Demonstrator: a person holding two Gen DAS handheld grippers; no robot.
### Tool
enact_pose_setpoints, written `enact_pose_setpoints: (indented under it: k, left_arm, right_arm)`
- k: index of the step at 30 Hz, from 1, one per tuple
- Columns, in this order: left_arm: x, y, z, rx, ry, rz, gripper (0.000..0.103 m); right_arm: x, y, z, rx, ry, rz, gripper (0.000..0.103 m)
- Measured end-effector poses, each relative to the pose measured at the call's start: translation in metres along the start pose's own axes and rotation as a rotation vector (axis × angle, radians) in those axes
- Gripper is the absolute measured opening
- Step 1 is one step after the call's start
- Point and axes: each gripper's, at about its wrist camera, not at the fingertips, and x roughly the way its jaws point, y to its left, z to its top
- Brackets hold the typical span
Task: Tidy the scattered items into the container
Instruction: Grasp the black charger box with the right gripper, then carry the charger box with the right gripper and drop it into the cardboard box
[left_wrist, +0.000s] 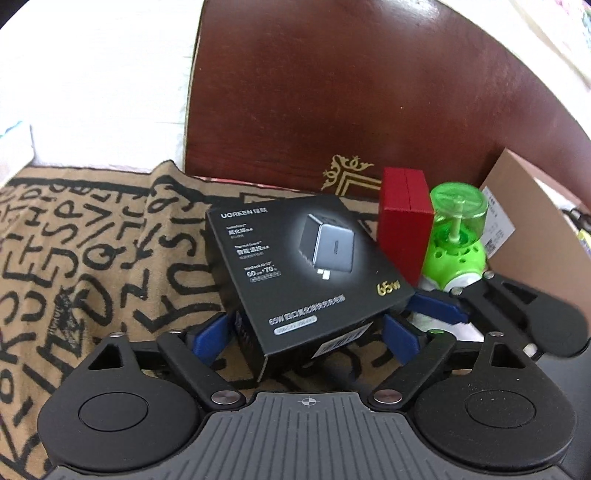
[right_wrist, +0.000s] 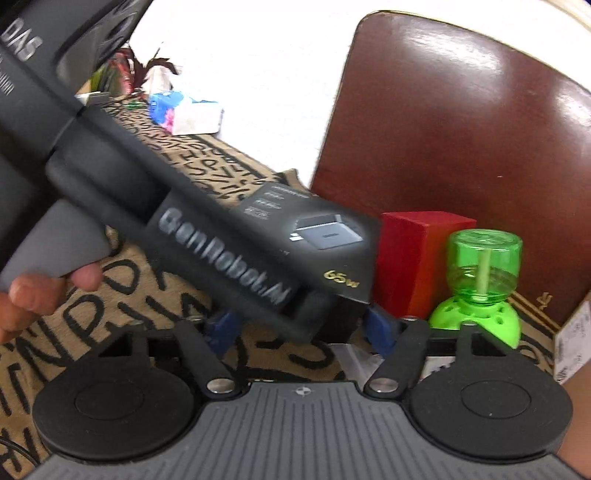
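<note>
- A black charger box (left_wrist: 306, 266), printed with "UGREEN" and "65W", is gripped between the blue pads (left_wrist: 210, 332) of the left gripper (left_wrist: 306, 332); the fingers are closed against its two sides, and the box is tilted with one corner nearest the camera.
- The box is held above a tan cloth (left_wrist: 74, 240) patterned with black letters that covers the desk.
- A red box (left_wrist: 404, 225) is seen standing upright just beyond the charger box, with a green bottle-shaped toy (left_wrist: 456, 236) touching its right side.
- A brown cardboard container (left_wrist: 524, 206) is seen at the right edge, just beside the toy.
- A dark red chair back (left_wrist: 369, 92) is seen behind the desk.
- In the right wrist view, the right gripper (right_wrist: 303, 328) is seen with its blue pads (right_wrist: 380, 328) held apart; whether anything is held cannot be told, the left gripper's body (right_wrist: 221, 243) crossing in front.
</note>
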Motion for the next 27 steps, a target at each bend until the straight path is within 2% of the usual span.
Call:
enact_pose_setpoints:
  k: [8, 18, 24, 27]
  left_arm:
    - [-0.022, -0.008, -0.01, -0.007, 0.019, 0.003, 0.08]
    - [-0.081, -0.049, -0.074, -0.02, 0.083, -0.072, 0.079]
    - [-0.111, -0.083, -0.113, 0.044, 0.124, -0.147, 0.077]
    - [-0.121, -0.095, -0.129, 0.079, 0.142, -0.168, 0.08]
  right_arm:
    - [-0.024, 0.003, -0.004, 0.016, -0.002, 0.009, 0.06]
    - [-0.123, 0.026, -0.051, 0.009, -0.015, 0.028, 0.059]
    - [-0.181, 0.03, -0.089, 0.056, 0.032, 0.035, 0.059]
    - [-0.208, 0.037, -0.102, 0.106, 0.047, 0.039, 0.061]
